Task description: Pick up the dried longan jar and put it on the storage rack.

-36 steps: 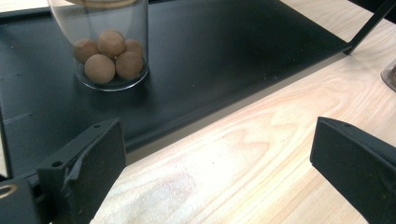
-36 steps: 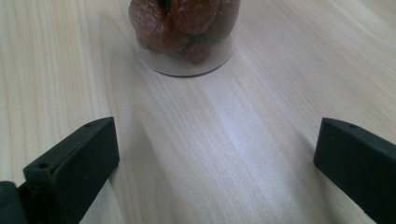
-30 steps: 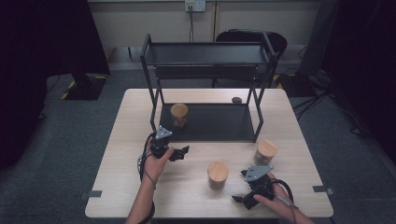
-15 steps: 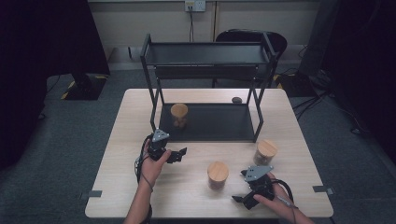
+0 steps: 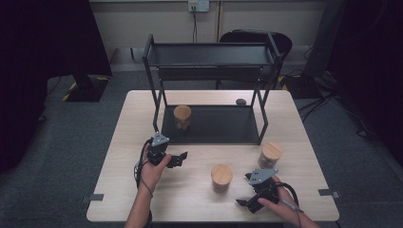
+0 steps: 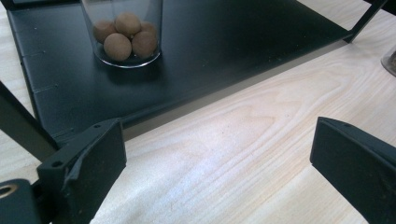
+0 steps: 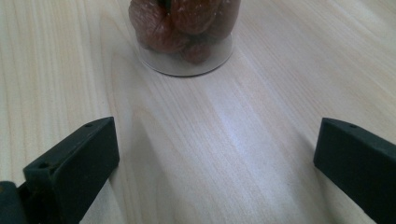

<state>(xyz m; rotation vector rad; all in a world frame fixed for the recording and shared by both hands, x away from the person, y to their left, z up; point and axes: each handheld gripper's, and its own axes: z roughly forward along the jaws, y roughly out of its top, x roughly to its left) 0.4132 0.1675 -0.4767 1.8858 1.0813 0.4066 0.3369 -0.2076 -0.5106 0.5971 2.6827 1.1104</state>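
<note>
**Both tongs gaping over the worktop**

Left tongs are held apart, empty, near the shelf where one jar stands. Mid-worktop, a second jar is faced by the right tongs, also apart.

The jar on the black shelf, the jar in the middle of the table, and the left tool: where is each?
Jar on the shelf (image 5: 182,114), high view, on its wooden lid.
Middle jar (image 5: 221,175), high view, on its wooden lid.
Left tool (image 5: 178,159), high view, between its open jaw tips.
</note>
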